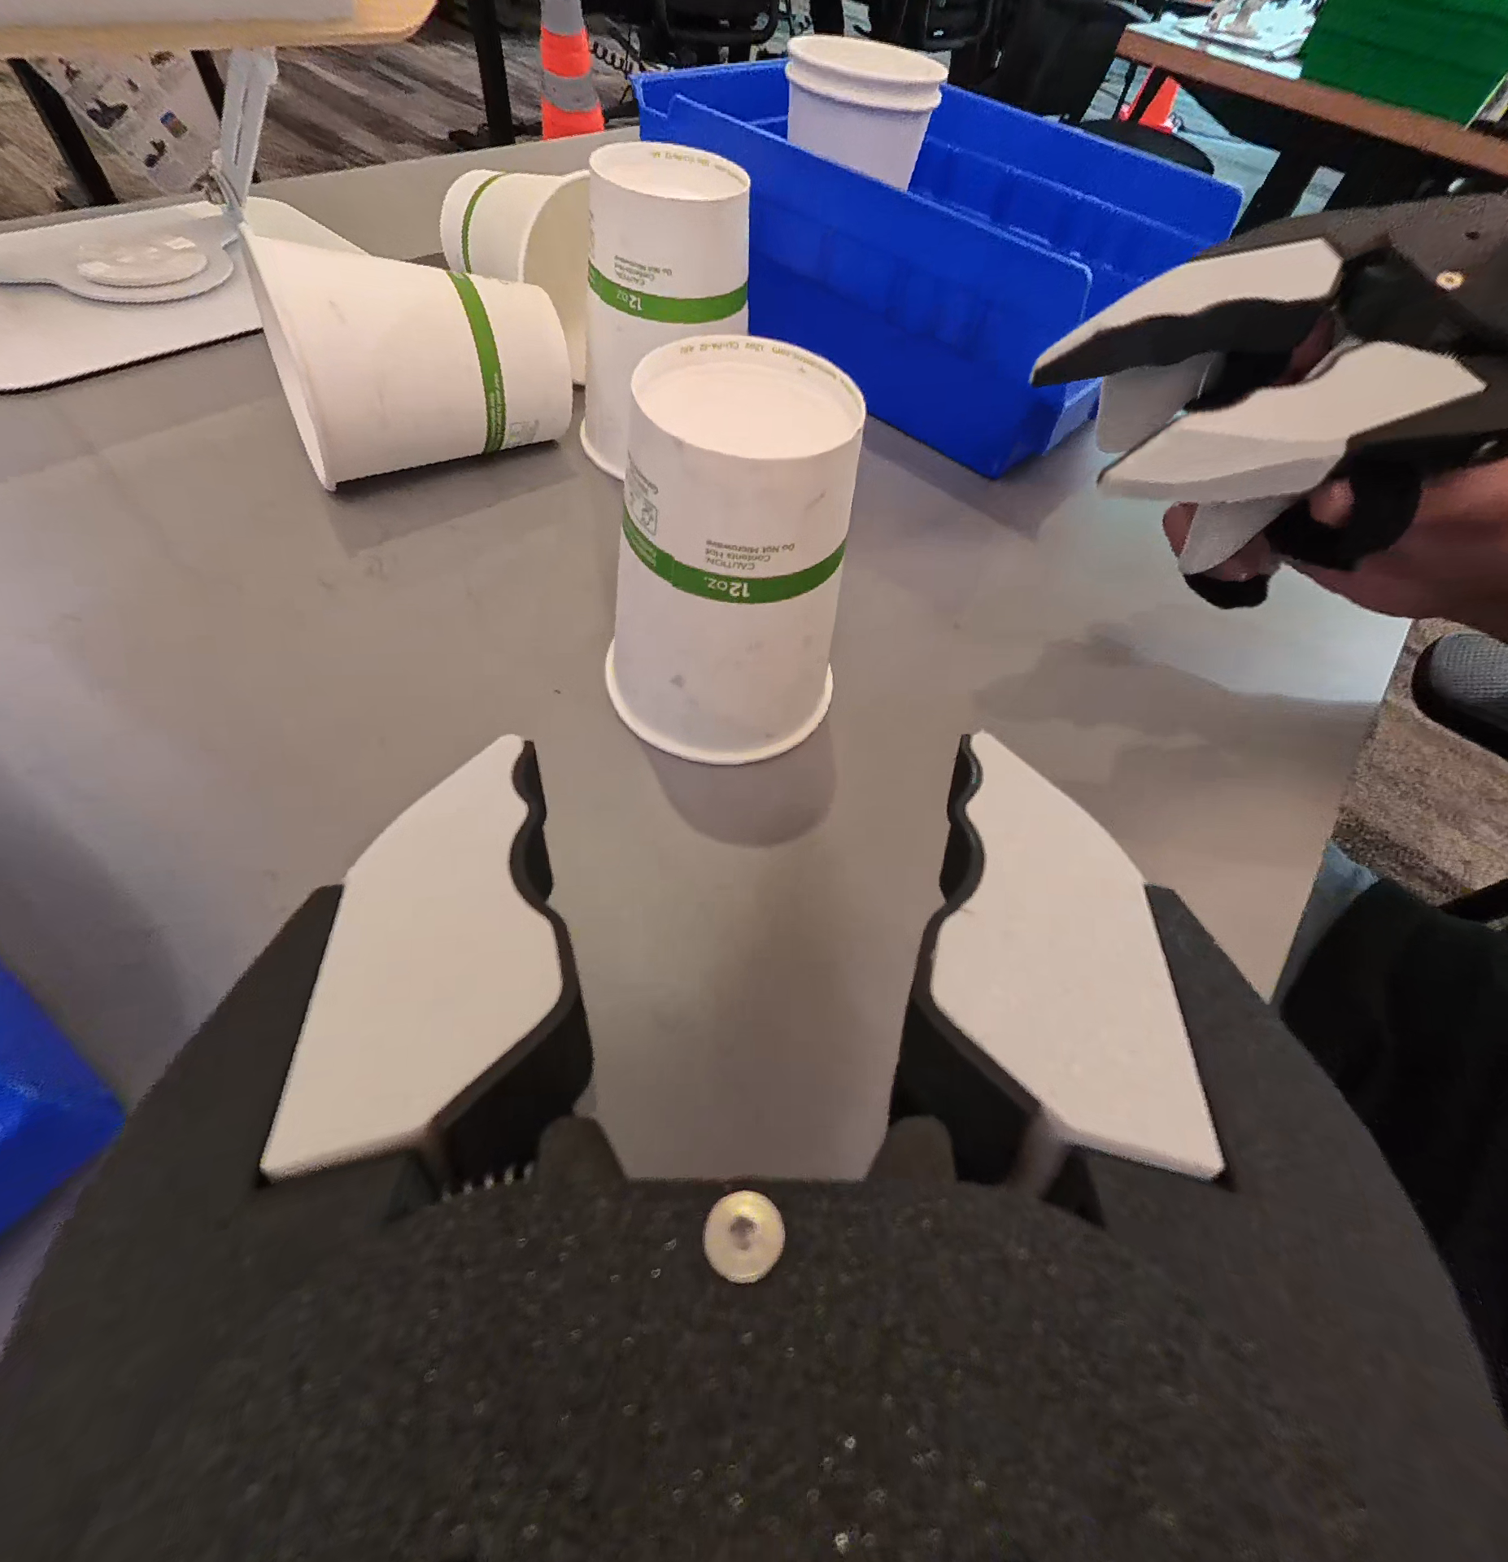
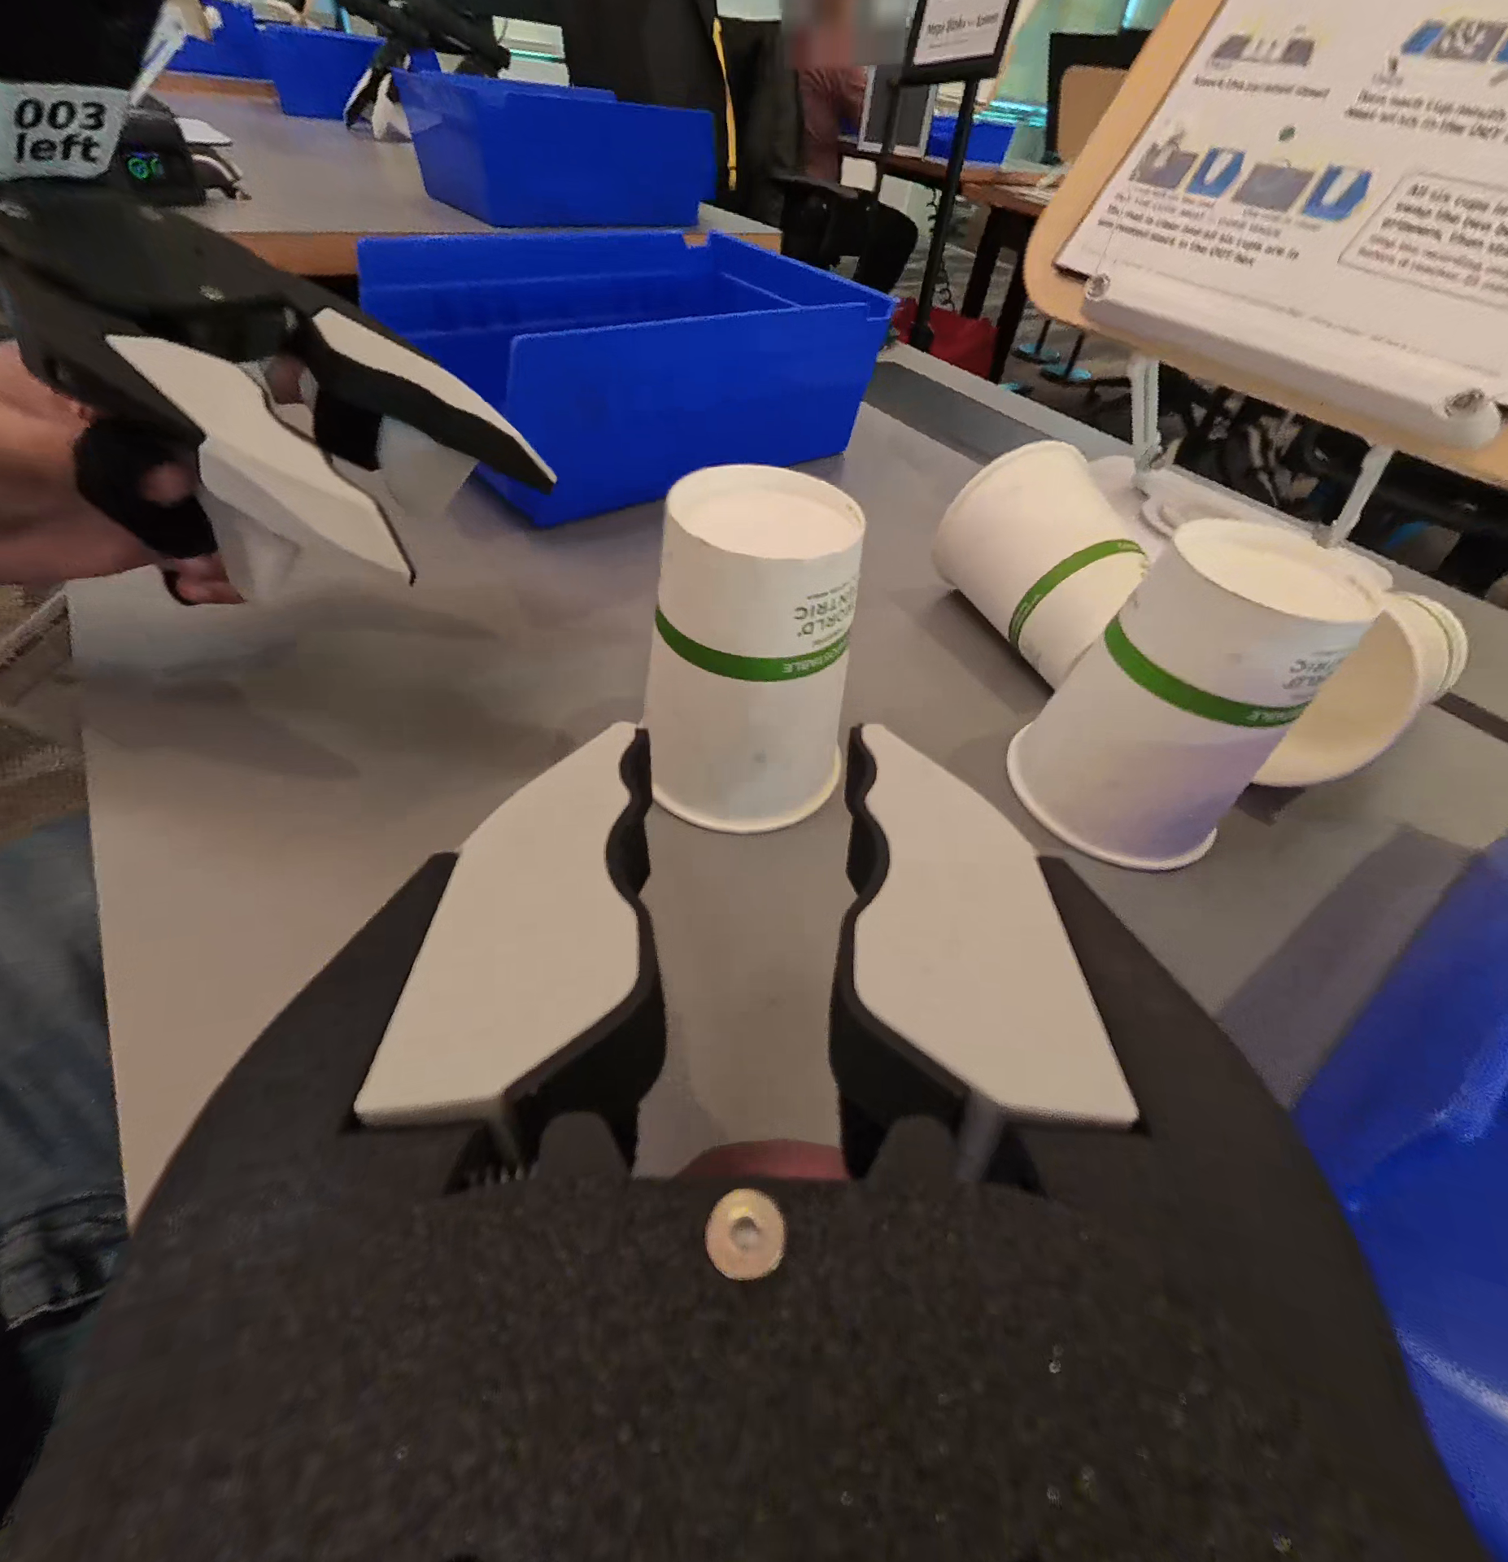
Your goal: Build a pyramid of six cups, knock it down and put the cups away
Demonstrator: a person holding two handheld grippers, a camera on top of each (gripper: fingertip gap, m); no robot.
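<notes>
Cups lie scattered on the grey bench. One upside-down cup stands just beyond the left tool, whose fingers are spread apart with nothing between them. The right tool has its fingers apart too, its tips either side of that same cup's rim, not gripping. Farther off, a second inverted cup stands beside two toppled cups. Two nested cups sit in the blue bin at far right.
</notes>
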